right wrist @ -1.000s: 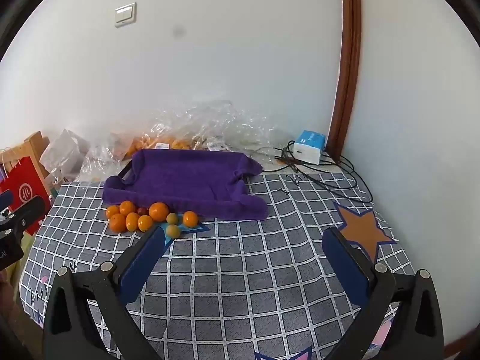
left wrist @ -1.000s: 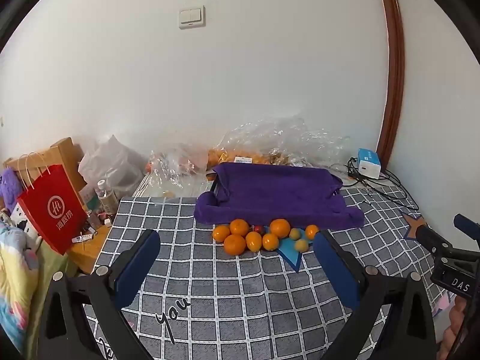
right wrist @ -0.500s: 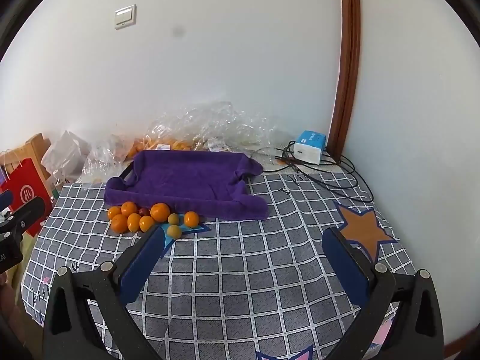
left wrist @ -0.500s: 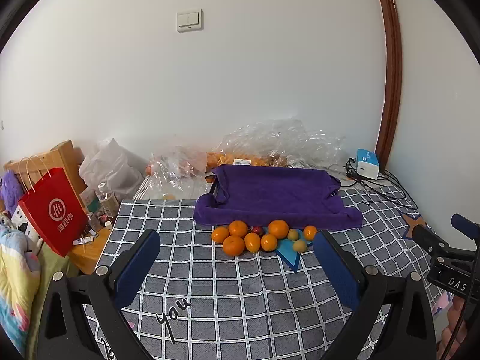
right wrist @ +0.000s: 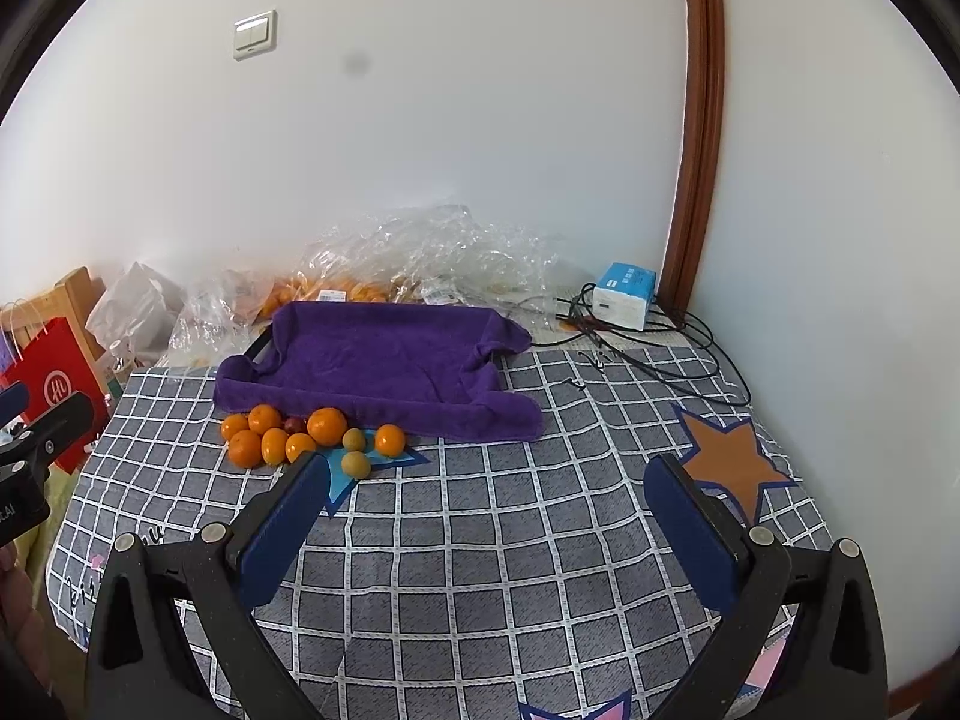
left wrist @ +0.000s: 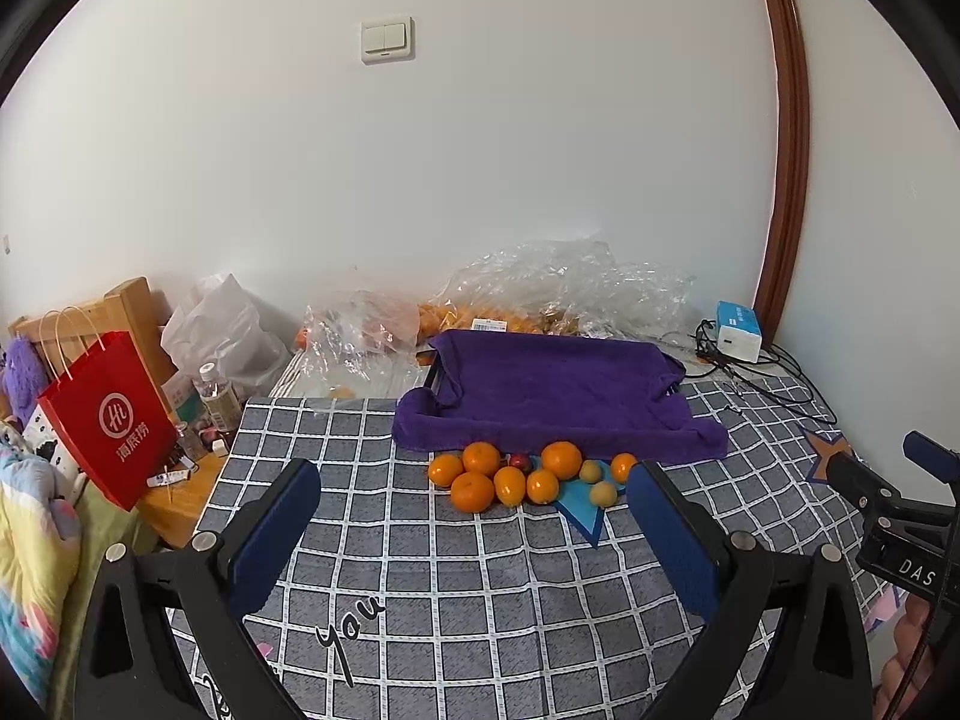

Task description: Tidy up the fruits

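Barely anything has shifted over the last second: both views have only drifted a touch, and the fruit pile sits just where it was. We hold the left gripper (left wrist: pixel 468 525) above the checked cloth (left wrist: pixel 480 600), fingers spread wide and gripping nothing, aimed at the fruit (left wrist: pixel 516 477) ahead. Our right gripper (right wrist: pixel 480 510) hangs off to the side, jaws also wide and empty. And the fruit? Oranges (right wrist: pixel 327 426), a couple of small yellow-green ones (right wrist: pixel 355 464) and one dark red piece (right wrist: pixel 293 423) huddle together on the cloth, touching the near edge of the purple towel (right wrist: pixel 384 360). That towel lines what looks like a tray (left wrist: pixel 435 381), and we see nothing lying in it yet. So by our reckoning the sorting has not started: every loose fruit is outside the tray, all of it left to move. Behind, clear plastic bags (left wrist: pixel 564 294) against the wall hold more orange fruit, though we cannot tell how many. Off the left side a red bag (left wrist: pixel 108 420) stands, and a blue-white box (right wrist: pixel 624 294) sits by the cables in the corner.
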### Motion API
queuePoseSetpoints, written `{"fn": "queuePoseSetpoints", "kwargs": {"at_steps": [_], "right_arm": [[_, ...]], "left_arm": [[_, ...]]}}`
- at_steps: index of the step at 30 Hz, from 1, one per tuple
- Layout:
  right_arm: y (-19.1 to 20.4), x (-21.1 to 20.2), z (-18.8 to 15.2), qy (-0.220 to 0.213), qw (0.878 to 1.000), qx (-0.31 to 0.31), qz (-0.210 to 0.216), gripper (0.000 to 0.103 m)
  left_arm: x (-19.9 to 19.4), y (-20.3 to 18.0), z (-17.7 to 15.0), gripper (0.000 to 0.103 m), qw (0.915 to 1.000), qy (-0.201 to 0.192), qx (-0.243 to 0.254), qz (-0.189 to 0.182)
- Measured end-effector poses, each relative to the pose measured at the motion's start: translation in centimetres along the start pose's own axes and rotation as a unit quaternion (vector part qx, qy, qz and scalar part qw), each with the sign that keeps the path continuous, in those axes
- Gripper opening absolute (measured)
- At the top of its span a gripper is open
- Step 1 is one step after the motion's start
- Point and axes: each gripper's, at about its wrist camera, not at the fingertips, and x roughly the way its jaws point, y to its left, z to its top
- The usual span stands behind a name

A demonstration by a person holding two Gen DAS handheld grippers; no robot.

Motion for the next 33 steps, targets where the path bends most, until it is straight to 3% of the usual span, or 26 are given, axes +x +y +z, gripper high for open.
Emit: {"fn": "queuePoseSetpoints", "kwargs": {"at_steps": [33], "right_arm": [[0.4,-0.03,-0.44,0.001,1.0,-0.001,0.002,0.103]], "left_arm": [[-0.09,-0.38,0.07,0.103,1.0,0.002,0.001,-0.001]]}}
